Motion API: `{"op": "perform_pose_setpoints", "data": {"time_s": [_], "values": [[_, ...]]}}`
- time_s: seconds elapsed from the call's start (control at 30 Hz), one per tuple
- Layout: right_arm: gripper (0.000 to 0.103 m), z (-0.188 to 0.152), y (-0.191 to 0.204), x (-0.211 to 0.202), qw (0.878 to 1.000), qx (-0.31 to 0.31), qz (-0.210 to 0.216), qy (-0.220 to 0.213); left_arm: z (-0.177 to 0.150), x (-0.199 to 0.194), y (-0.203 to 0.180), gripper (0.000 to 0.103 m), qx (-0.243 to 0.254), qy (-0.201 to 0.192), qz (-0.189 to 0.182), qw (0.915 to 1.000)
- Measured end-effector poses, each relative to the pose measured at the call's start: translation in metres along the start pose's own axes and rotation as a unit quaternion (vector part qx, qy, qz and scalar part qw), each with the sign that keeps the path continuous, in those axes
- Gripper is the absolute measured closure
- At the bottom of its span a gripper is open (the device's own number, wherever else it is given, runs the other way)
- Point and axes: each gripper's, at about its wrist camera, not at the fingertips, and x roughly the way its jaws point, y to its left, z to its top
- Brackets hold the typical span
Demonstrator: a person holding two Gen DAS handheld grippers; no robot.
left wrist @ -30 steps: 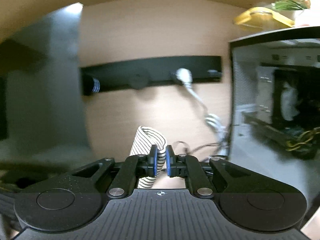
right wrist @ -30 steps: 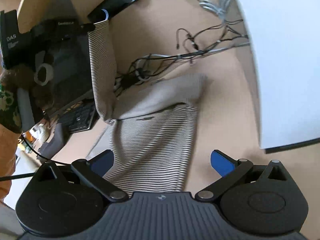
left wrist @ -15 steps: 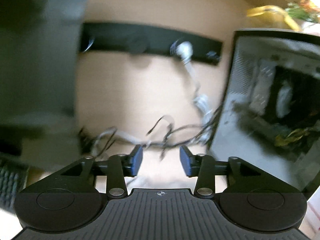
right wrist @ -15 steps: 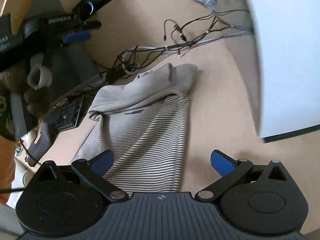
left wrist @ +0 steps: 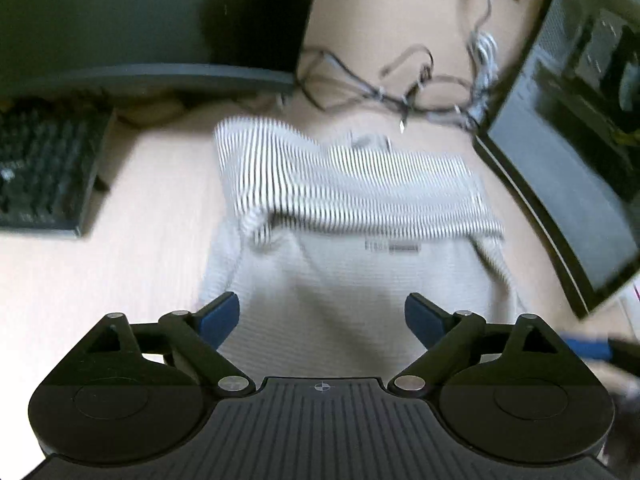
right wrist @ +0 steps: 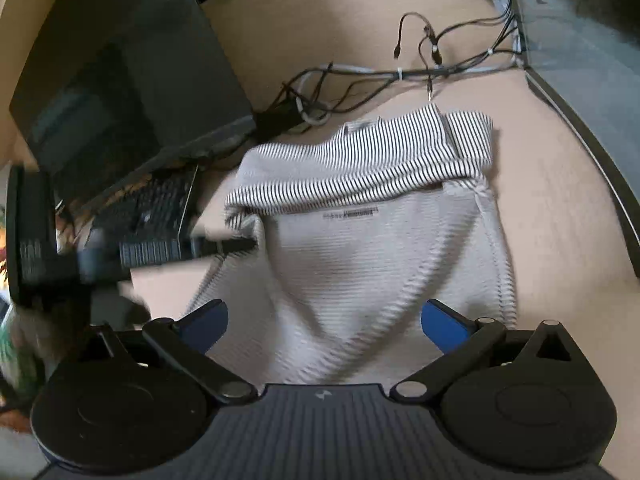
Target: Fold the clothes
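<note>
Ribbed knit shirt [left wrist: 352,264] lies on the pale wood-grain tabletop [left wrist: 120,280], its striped top edge folded over toward twelve o'clock, the plain inside face below. The left claw [left wrist: 322,316] has just been opening and stands wide, blue pads either side of the cloth, gripping nothing. The right claw [right wrist: 324,320] also gapes wide and empty over the shirt. Tangled cables [right wrist: 360,76] curl at twelve o'clock; a black keyboard [left wrist: 40,172] sits at nine.
</note>
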Motion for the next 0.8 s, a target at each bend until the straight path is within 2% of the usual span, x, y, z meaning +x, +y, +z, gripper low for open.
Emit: {"op": "perform_pose_setpoints", "data": {"time_s": [0.1, 0.17, 0.23, 0.3, 0.33, 0.43, 0.53, 0.63, 0.73, 0.77, 0.8], "values": [[0.0, 0.007, 0.009, 0.0, 0.999, 0.0, -0.035, -0.029, -0.009, 0.008, 0.014, 0.01, -0.013, 0.024, -0.018, 0.9994], [0.002, 0.017, 0.013, 0.001, 0.996, -0.018, -0.069, -0.05, -0.013, 0.007, 0.017, 0.009, -0.003, 0.021, -0.028, 0.9994], [0.019, 0.031, 0.015, 0.005, 0.99, -0.054, -0.117, -0.064, -0.017, 0.003, 0.02, 0.009, -0.002, 0.014, -0.035, 0.9993], [0.044, 0.05, 0.01, 0.012, 0.985, -0.068, -0.146, -0.062, -0.019, 0.0, 0.023, 0.008, -0.006, 0.01, -0.039, 0.9992], [0.048, 0.06, 0.006, 0.017, 0.983, -0.072, -0.157, -0.059, -0.019, 0.0, 0.023, 0.007, -0.006, 0.01, -0.041, 0.9991], [0.049, 0.093, -0.009, 0.035, 0.978, -0.09, -0.176, -0.062, -0.018, 0.003, 0.019, 0.002, 0.004, 0.01, -0.047, 0.9989], [0.049, 0.118, -0.03, 0.061, 0.978, -0.087, -0.18, -0.065, -0.015, 0.007, 0.01, 0.002, 0.024, 0.022, -0.032, 0.999], [0.049, 0.133, -0.049, 0.091, 0.979, -0.077, -0.178, -0.055, -0.01, 0.01, 0.008, 0.002, 0.031, 0.033, -0.027, 0.9986], [0.049, 0.136, -0.062, 0.119, 0.982, -0.07, -0.173, -0.028, 0.0, 0.01, 0.011, 0.002, 0.024, 0.027, -0.011, 0.9993], [0.051, 0.135, -0.065, 0.125, 0.984, -0.062, -0.163, -0.017, 0.004, 0.009, 0.012, 0.002, 0.023, 0.023, -0.006, 0.9995], [0.06, 0.134, -0.068, 0.13, 0.986, -0.055, -0.154, -0.007, 0.009, 0.009, 0.012, 0.002, 0.023, 0.018, -0.002, 0.9996]]}}
